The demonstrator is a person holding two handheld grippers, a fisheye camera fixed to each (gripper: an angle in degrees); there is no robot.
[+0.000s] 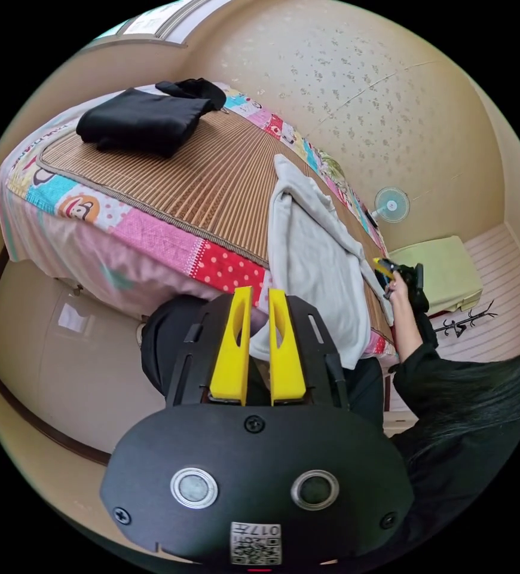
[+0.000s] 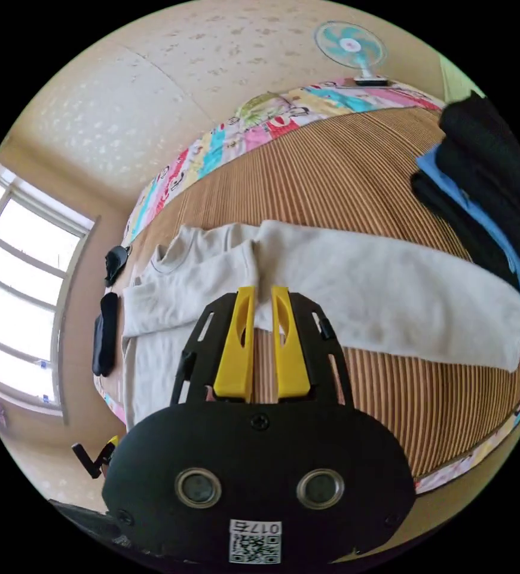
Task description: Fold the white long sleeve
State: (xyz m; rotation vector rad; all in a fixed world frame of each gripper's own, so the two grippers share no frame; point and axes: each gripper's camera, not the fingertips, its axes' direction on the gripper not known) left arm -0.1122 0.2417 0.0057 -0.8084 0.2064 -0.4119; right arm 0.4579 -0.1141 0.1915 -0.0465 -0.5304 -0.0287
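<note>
In the left gripper view, a black bundle (image 1: 143, 119) lies at the far left of the mat (image 1: 212, 179), which covers a bed with a patchwork sheet (image 1: 92, 209). Right of it, the white top (image 1: 314, 257) lies across the mat and drapes over the near edge of the bed. The left gripper (image 1: 259, 299) sits at that hanging edge; its yellow jaws stand close together with a narrow gap, and white cloth shows at and behind the tips, but I cannot tell whether they grip it. Farther right, a hand (image 1: 398, 287) holds the right gripper (image 1: 385, 267) at the top's far edge, beside a fan (image 1: 391, 204) and a green box (image 1: 442, 272).

In the right gripper view, a window (image 2: 15, 311) is at the left, then dark items (image 2: 107, 317) at the mat's end. The white top (image 2: 332, 287) lies spread across the mat (image 2: 343, 179), collar toward the window, one sleeve folded over the chest. The right gripper (image 2: 263, 293) meets the top's lower edge; its jaws are nearly together, tips at the cloth, and a grip cannot be told. At the right stands a stack of black and blue clothes (image 2: 481, 197), touching the top's end. The fan (image 2: 351, 46) stands beyond the bed.
</note>
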